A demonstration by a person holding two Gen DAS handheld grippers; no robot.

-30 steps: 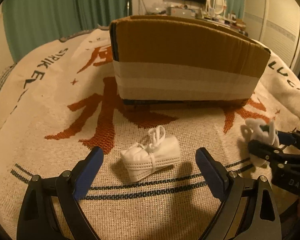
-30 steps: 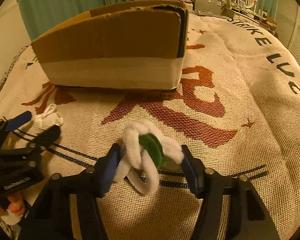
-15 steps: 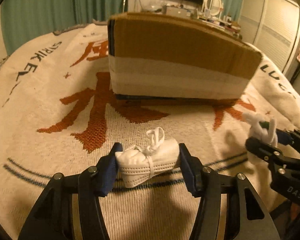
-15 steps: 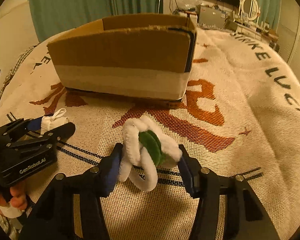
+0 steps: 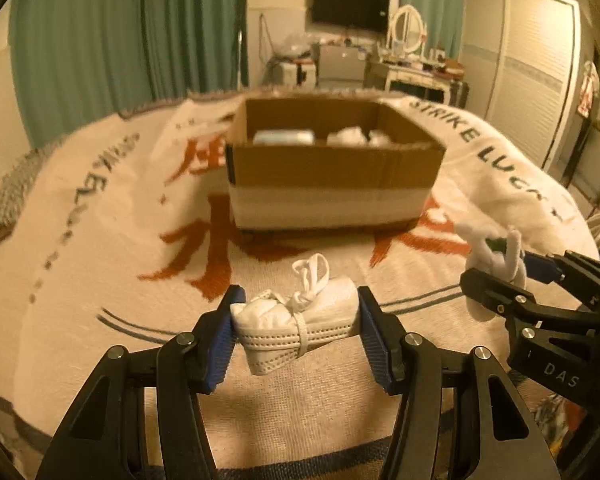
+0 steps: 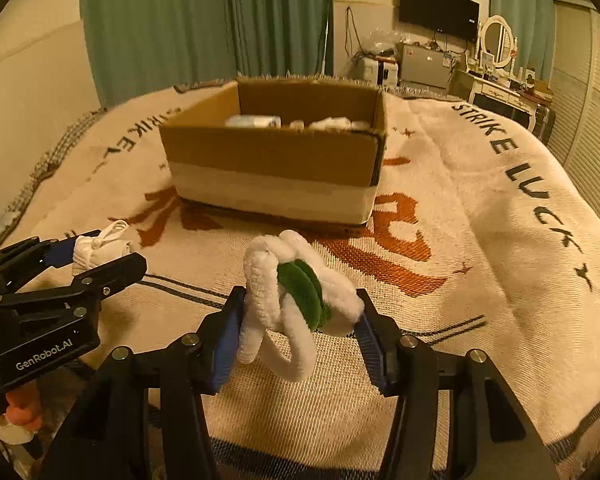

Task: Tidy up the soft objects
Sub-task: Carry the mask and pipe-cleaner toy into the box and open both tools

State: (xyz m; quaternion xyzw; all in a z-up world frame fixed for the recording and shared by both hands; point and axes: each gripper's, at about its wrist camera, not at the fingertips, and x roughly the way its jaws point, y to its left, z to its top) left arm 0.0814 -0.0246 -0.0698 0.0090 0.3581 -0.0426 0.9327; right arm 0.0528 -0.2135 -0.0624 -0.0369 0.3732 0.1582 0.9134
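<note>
Left wrist view shows the rolled white mask [image 5: 296,326] pinched tight in the left gripper [image 5: 296,330], up off the blanket [image 5: 100,248], near its front edge. Right wrist view shows the fluffy white and green toy [image 6: 296,300] squeezed in the right gripper [image 6: 300,328], also lifted above the blanket's front part. The cardboard box [image 6: 272,168] sits in the middle of the blanket with a few soft white things already inside, so I think these two only need to be carried over and dropped in.
</note>
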